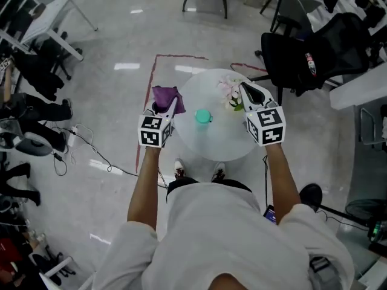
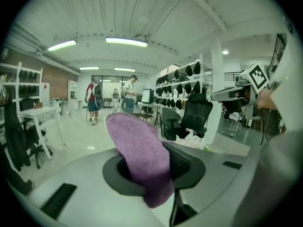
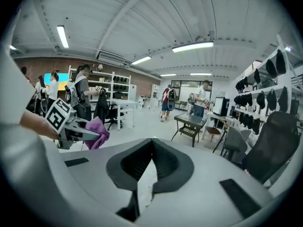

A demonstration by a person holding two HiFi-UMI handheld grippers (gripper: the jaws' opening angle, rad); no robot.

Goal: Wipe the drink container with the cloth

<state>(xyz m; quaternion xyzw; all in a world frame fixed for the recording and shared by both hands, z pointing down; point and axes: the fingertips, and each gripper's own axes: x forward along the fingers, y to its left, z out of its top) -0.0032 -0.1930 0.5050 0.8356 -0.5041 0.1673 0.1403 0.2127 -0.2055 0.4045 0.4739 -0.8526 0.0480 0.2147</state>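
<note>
Left gripper (image 1: 170,109) pinches the purple cloth (image 1: 165,95), just left of the teal drink container (image 1: 203,116). The container stands free on the round table (image 1: 213,145). Right gripper (image 3: 152,144) is to the container's right, jaws pressed together on nothing. Here's the danger: nobody is holding that container, so a sideways wipe could well topple it or shove it into the pale flowers (image 1: 230,92) just beyond it. The cloth is caught by one fold, so it may slip out.

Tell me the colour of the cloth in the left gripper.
Purple cloth, clearest in the left gripper view.
</note>
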